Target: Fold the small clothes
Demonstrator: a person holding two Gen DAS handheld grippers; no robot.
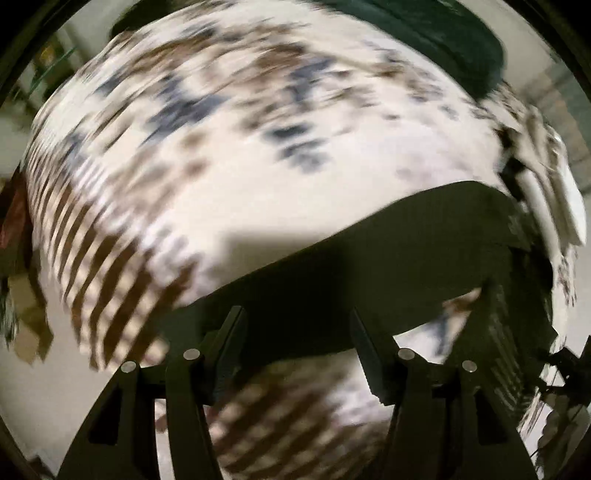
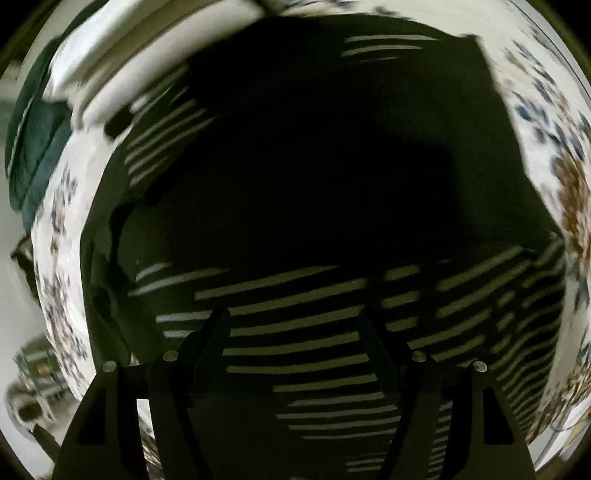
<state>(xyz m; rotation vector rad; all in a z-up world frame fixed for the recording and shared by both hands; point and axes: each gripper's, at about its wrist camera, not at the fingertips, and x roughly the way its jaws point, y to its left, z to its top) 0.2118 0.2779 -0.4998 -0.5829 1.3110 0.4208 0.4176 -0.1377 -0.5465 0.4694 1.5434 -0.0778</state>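
Observation:
A dark garment with pale stripes [image 2: 295,206] lies spread on a white floral cloth [image 2: 59,258] and fills most of the right wrist view. Its dark edge [image 1: 369,273] crosses the left wrist view low and right. My left gripper [image 1: 297,328] is open, its fingers [image 1: 229,332] over the garment's near edge. My right gripper [image 2: 295,328] is open above the striped part, holding nothing. Both views are blurred by motion.
A dark green cloth [image 1: 454,33] lies at the far end of the surface; it also shows in the right wrist view [image 2: 33,140]. A folded white pile [image 2: 147,44] sits near it. The floral cloth [image 1: 240,147] has a brown striped border [image 1: 110,280].

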